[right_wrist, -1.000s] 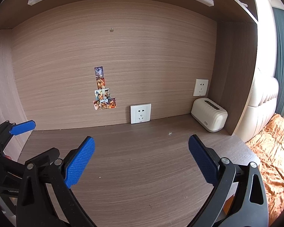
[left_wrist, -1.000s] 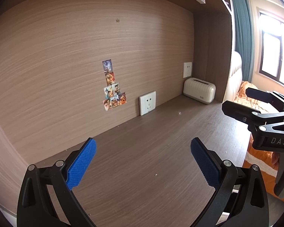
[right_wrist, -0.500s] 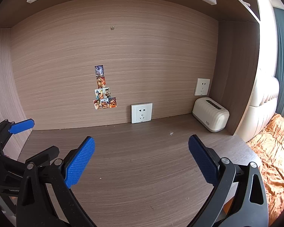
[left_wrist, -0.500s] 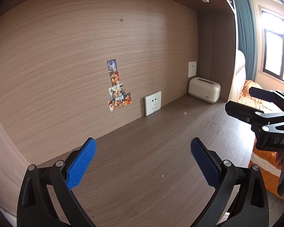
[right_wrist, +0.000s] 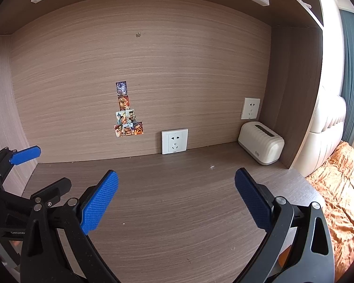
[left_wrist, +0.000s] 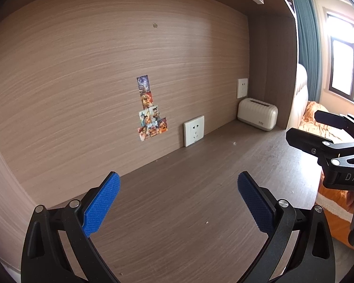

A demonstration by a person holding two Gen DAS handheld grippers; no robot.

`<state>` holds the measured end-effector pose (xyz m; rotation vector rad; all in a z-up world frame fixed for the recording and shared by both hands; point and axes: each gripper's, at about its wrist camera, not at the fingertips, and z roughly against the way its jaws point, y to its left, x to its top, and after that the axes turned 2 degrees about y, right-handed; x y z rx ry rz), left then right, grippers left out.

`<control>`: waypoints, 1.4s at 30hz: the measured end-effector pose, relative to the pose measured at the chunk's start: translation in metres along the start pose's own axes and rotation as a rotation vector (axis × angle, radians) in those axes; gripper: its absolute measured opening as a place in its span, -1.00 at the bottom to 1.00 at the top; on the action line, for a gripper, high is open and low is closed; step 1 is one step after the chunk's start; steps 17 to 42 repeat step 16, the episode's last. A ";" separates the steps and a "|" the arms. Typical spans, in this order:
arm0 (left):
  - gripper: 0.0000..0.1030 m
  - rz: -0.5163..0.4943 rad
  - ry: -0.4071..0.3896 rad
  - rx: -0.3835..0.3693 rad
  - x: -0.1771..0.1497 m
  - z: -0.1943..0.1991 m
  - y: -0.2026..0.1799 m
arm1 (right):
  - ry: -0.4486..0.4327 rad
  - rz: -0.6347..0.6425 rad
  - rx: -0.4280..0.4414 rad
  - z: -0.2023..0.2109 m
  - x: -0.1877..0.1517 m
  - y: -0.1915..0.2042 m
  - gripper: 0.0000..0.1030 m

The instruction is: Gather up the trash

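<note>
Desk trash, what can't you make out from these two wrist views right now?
- White speck near the tissue box: too small to identify in either view.
- Speck between the left gripper fingers: too small.
- Desk front edge: hidden by the right gripper.
- No bin in view.

Left gripper (left_wrist: 179,201): black plastic frame, triangular cut-outs in arms, silver round screws at pivots, blue knurled pads (left_wrist: 101,204) on inner faces.
Right gripper (right_wrist: 176,200): same black frame, silver screws, blue textured pads (right_wrist: 98,204); white lettering "DAS" on body in left wrist view.
Small pale lettering on left gripper's body in right wrist view, only partly legible.
</note>
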<state>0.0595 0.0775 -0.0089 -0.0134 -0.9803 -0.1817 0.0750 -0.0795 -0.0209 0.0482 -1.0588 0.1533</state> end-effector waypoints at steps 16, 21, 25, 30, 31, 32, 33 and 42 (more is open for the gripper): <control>0.90 0.032 0.018 -0.006 0.001 -0.014 0.018 | 0.011 -0.002 -0.011 -0.005 -0.002 0.004 0.91; 0.90 0.032 0.018 -0.006 0.001 -0.014 0.018 | 0.011 -0.002 -0.011 -0.005 -0.002 0.004 0.91; 0.90 0.032 0.018 -0.006 0.001 -0.014 0.018 | 0.011 -0.002 -0.011 -0.005 -0.002 0.004 0.91; 0.90 0.032 0.018 -0.006 0.001 -0.014 0.018 | 0.011 -0.002 -0.011 -0.005 -0.002 0.004 0.91; 0.90 0.032 0.018 -0.006 0.001 -0.014 0.018 | 0.011 -0.002 -0.011 -0.005 -0.002 0.004 0.91; 0.90 0.032 0.018 -0.006 0.001 -0.014 0.018 | 0.011 -0.002 -0.011 -0.005 -0.002 0.004 0.91; 0.90 0.032 0.018 -0.006 0.001 -0.014 0.018 | 0.011 -0.002 -0.011 -0.005 -0.002 0.004 0.91; 0.90 0.032 0.018 -0.006 0.001 -0.014 0.018 | 0.011 -0.002 -0.011 -0.005 -0.002 0.004 0.91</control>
